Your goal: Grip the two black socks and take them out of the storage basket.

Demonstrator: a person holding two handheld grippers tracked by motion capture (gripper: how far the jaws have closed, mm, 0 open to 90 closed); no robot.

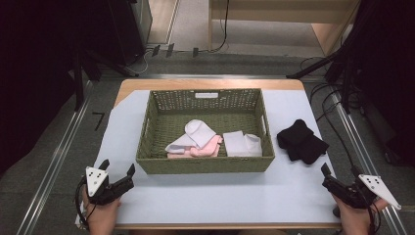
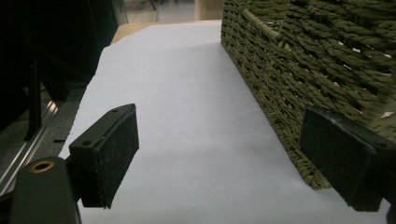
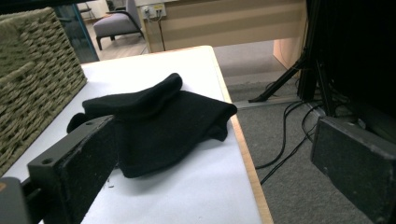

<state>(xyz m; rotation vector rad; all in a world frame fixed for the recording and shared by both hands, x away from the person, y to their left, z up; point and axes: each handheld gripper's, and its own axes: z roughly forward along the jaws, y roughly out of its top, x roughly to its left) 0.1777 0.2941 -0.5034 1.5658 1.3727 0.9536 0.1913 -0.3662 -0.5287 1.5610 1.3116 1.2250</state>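
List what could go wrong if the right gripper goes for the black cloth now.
The black cloth lies near the table edge, so a sideways nudge from the right gripper could push it off. It is bunched in folds, so the open jaws may pinch only one layer. The basket stands close on its other side and could be bumped.

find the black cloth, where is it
In the high view the black cloth lies on the table's right side, just outside the woven basket, ahead of the right tool.
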